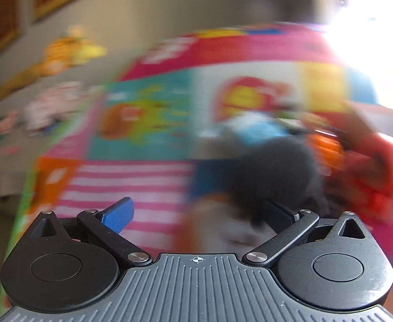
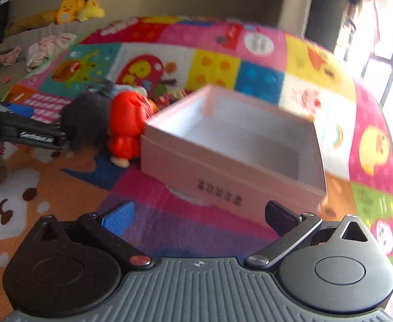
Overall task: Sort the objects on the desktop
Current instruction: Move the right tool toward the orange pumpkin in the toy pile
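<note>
Your left claw (image 1: 196, 214) is spreading wide, its view blurred, apparently reaching a dark fuzzy plush toy (image 1: 274, 171) at one o'clock. Your right claw (image 2: 199, 214) is gaping empty, facing the open pink cardboard box (image 2: 231, 147) at twelve o'clock on the colourful patchwork play mat (image 2: 148, 204).

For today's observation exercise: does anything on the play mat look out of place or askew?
The red toy figure lies tipped on its side against the white box, jumbled with a dark fuzzy toy. The box is empty. Nothing looks spilled or broken.
</note>
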`<state>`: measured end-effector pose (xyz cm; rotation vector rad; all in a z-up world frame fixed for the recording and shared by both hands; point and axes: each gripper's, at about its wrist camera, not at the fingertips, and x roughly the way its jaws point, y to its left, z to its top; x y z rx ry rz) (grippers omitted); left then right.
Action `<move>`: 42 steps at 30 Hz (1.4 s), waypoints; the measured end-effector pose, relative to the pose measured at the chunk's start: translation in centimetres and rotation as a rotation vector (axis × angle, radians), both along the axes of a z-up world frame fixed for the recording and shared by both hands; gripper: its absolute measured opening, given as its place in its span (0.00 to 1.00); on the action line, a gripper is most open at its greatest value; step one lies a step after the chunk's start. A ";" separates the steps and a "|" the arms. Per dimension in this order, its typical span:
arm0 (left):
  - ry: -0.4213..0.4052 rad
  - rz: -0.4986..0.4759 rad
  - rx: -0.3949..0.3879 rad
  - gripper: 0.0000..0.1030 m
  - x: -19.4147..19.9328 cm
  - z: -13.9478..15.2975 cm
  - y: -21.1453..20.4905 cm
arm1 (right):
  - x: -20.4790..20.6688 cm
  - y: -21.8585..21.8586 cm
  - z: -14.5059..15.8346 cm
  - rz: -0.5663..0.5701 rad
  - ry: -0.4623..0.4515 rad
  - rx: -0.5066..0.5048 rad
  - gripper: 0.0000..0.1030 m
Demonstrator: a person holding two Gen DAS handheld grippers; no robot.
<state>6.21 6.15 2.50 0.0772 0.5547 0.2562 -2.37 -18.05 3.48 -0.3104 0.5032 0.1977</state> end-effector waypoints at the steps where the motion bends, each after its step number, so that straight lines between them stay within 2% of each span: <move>1: 0.005 0.043 -0.011 1.00 0.3 0.1 1.1 | -0.1 1.0 0.6 0.035 -0.062 -0.030 1.00; 2: 0.014 0.067 -0.037 1.00 0.4 0.2 2.0 | 0.0 2.1 1.2 0.069 -0.113 -0.051 1.00; 4: 0.027 0.070 -0.106 1.00 0.1 0.3 3.5 | 0.6 3.8 2.2 0.134 -0.161 -0.054 0.99; 5: 0.034 0.057 -0.128 1.00 -0.2 0.3 3.8 | 1.1 4.6 2.5 0.160 -0.165 -0.047 0.94; 6: 0.040 0.044 -0.134 1.00 -0.6 0.2 3.8 | 1.7 5.5 2.7 0.184 -0.164 -0.043 0.85; 8: 0.048 0.018 -0.127 1.00 -1.5 -0.2 3.6 | 2.9 7.3 2.8 0.204 -0.151 -0.033 0.80; 12: 0.043 0.039 -0.155 1.00 -2.5 -0.3 4.8 | 5.0 9.5 1.7 0.197 -0.176 -0.041 0.79; 14: 0.025 0.076 -0.195 1.00 -3.1 0.0 6.1 | 5.7 9.9 1.2 0.195 -0.136 -0.035 0.79; 17: 0.002 0.103 -0.248 1.00 -3.6 0.4 7.6 | 5.7 9.6 1.5 0.224 -0.049 0.046 0.82; 18: -0.001 0.106 -0.255 1.00 -3.8 0.4 7.9 | 5.1 9.5 2.0 0.275 -0.021 0.088 0.83; 20: -0.003 0.111 -0.267 1.00 -3.9 0.4 8.2 | 4.5 9.2 3.2 0.414 0.093 0.213 0.82; 21: -0.003 0.109 -0.274 1.00 -4.0 0.4 8.3 | 4.3 9.1 3.8 0.465 0.126 0.262 0.82; 22: -0.005 0.106 -0.280 1.00 -4.1 0.5 8.4 | 4.0 9.1 4.3 0.482 0.115 0.273 0.82; 23: -0.008 0.105 -0.283 1.00 -4.3 0.5 8.5 | 4.1 9.2 4.7 0.472 0.084 0.259 0.82; 25: -0.016 0.102 -0.286 1.00 -4.8 0.7 8.5 | 5.8 9.4 5.2 0.377 0.053 0.210 0.82; 26: -0.020 0.096 -0.288 1.00 -4.9 0.8 8.5 | 7.2 9.4 5.2 0.305 0.058 0.183 0.75; 27: -0.026 0.088 -0.293 1.00 -5.2 0.8 8.4 | 9.0 9.6 5.0 0.236 0.081 0.160 0.63; 29: -0.033 0.068 -0.305 1.00 -5.6 1.0 8.1 | 12.4 10.1 4.1 0.147 0.154 0.129 0.56; 30: -0.033 0.055 -0.307 1.00 -5.7 1.0 7.9 | 13.8 10.5 3.3 0.108 0.175 0.100 0.55; 34: -0.024 0.005 -0.307 1.00 -6.4 1.1 7.0 | 16.3 12.1 0.6 0.014 0.161 -0.031 0.55; 38: -0.008 -0.022 -0.306 1.00 -6.8 1.0 6.6 | 17.7 11.5 0.0 -0.014 0.218 0.011 0.43; 40: 0.003 -0.030 -0.307 1.00 -6.9 0.9 6.3 | 17.4 10.8 0.1 -0.001 0.230 0.027 0.32; 41: 0.008 -0.033 -0.304 1.00 -6.9 0.9 6.1 | 17.1 10.5 0.3 0.011 0.235 0.038 0.21; 42: 0.011 -0.036 -0.300 1.00 -7.0 0.9 5.8 | 16.6 10.0 0.7 0.026 0.240 0.060 0.17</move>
